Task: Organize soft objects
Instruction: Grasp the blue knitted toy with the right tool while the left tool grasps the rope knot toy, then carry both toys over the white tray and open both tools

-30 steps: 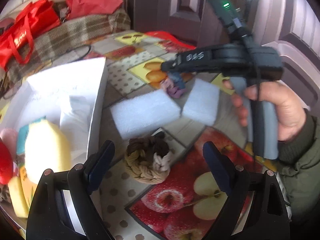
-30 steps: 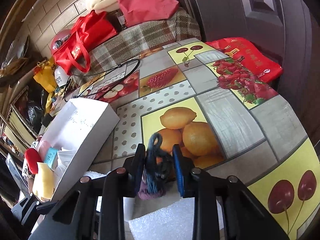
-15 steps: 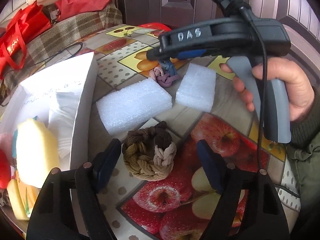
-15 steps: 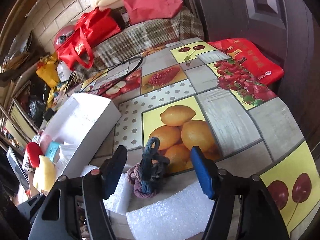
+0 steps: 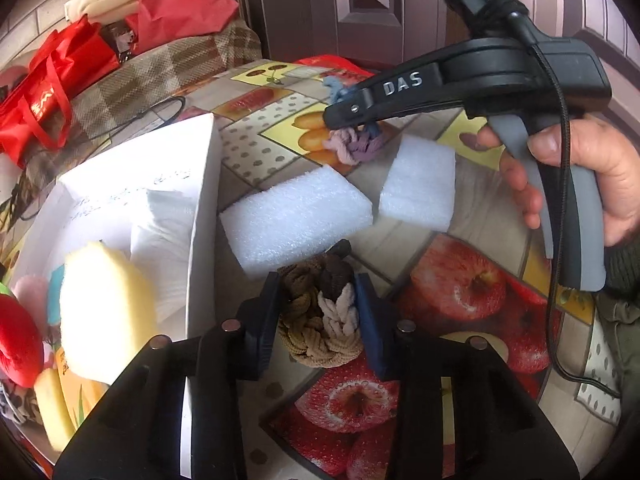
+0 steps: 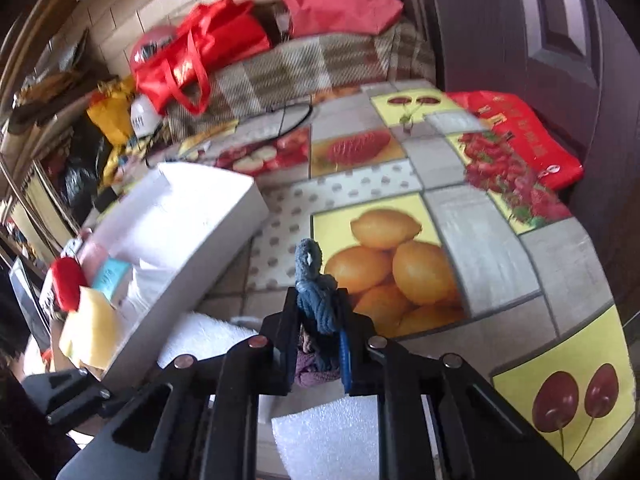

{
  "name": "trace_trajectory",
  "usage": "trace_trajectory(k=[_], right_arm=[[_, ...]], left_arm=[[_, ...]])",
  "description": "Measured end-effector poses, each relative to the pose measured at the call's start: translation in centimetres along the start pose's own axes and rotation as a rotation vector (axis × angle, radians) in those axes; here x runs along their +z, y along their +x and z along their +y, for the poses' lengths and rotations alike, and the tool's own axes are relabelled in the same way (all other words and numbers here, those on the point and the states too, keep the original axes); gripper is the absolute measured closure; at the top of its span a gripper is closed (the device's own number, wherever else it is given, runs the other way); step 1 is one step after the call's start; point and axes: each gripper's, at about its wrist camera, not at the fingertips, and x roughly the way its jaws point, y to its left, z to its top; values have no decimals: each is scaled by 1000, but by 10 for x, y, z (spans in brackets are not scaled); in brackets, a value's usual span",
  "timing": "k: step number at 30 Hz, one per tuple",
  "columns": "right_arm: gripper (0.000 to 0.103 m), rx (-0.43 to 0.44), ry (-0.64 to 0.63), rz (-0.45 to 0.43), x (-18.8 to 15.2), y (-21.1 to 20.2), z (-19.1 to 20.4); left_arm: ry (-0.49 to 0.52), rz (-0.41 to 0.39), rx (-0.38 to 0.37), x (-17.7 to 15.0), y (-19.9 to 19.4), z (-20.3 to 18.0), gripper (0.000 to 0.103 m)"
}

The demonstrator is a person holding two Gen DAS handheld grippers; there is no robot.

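My left gripper (image 5: pixel 316 304) is shut on a brown and cream braided knot (image 5: pixel 318 320) that rests on the fruit-print tablecloth. My right gripper (image 6: pixel 318 320) is shut on a blue and purple braided knot (image 6: pixel 314 300); in the left wrist view that knot (image 5: pixel 354 146) hangs a little above the table under the right gripper (image 5: pixel 344 114). Two white foam blocks (image 5: pixel 294 212) (image 5: pixel 418 184) lie between the knots. A white box (image 5: pixel 200 216) at the left holds a yellow sponge (image 5: pixel 104 308), a red plush (image 5: pixel 18 344) and white padding.
Red bags (image 6: pixel 200 56) and a plaid-covered seat (image 6: pixel 304 68) stand beyond the table's far edge. A red fruit-print bag (image 6: pixel 524 136) lies at the far right by a dark door. A black cord (image 6: pixel 288 120) loops on the far table. The box (image 6: pixel 192 216) is left of the lemons print.
Both grippers have closed: the left one on the brown knot, the right one on the blue and purple knot, which now hangs lifted off the table. The right gripper was open half a second ago.
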Motion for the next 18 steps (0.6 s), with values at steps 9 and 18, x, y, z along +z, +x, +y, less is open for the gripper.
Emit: trace_trajectory(k=[9,18], right_arm=[[89,70,131,-159,11,-26,-16],[89,119,104,-396,16,-71,2]], left_arm=[[-53,-137,-17,9,-30,11,71],[-81,-363,75,30,-91,27,71]])
